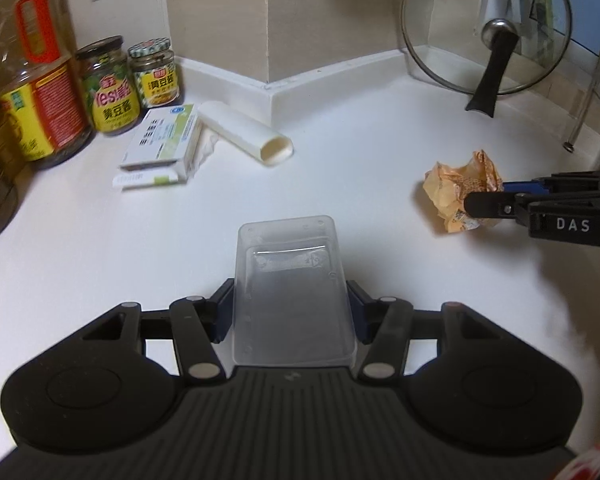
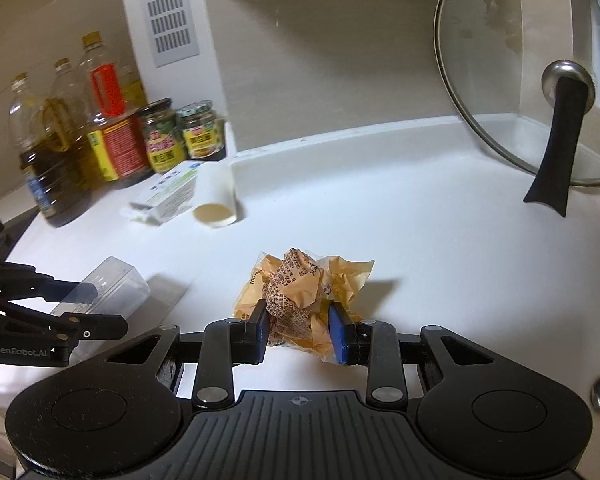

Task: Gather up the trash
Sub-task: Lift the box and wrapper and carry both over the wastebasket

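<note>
Home kitchen, we judge. White countertop (image 1: 340, 152) meets beige wall corner with white upstand. We see cooking-oil bottles (image 2: 60, 152) and two sauce jars (image 1: 132, 84) with yellow labels clustered at back left. Glass pan lid (image 2: 520, 80) with black handle leans against wall at right. Vent grille (image 2: 166, 8) above bottles. Small carton (image 1: 164, 136) and white roll (image 1: 248, 132) lie beside jars.

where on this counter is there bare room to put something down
Bare counter lies between the crumpled wrapper and the glass lid, and between the clear box and the paper roll. The left back corner is crowded with oil bottles, jars and cartons.
</note>
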Tool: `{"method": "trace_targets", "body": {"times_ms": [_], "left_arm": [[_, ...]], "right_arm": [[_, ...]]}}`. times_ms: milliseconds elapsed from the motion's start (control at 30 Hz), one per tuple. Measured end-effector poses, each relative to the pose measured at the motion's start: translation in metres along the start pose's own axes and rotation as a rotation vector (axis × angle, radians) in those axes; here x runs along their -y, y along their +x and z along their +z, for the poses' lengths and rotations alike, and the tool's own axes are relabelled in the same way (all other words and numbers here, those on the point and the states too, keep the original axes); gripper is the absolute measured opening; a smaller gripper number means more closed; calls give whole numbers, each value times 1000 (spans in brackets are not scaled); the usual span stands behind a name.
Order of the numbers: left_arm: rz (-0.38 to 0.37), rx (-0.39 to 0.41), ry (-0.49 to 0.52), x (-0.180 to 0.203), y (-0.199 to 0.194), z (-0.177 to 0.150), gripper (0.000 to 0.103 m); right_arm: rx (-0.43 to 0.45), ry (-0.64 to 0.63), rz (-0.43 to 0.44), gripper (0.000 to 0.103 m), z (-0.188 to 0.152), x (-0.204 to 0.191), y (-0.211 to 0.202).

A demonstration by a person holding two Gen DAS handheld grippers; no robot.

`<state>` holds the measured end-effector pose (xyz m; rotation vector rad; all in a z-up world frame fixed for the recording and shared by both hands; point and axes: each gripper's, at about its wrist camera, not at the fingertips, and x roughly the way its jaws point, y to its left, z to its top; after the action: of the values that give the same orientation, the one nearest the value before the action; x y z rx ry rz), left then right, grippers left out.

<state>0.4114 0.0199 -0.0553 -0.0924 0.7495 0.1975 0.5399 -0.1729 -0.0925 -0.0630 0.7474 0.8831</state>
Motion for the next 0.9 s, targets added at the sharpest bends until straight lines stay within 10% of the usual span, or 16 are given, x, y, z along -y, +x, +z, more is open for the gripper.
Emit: {"method": "trace_targets", "body": {"times_ms": [900], "left_arm": [[-100,-70,22,-18,-129,-173,53]], "right_arm": [[27,-7,-58,32,-125,-175,-157]]}}
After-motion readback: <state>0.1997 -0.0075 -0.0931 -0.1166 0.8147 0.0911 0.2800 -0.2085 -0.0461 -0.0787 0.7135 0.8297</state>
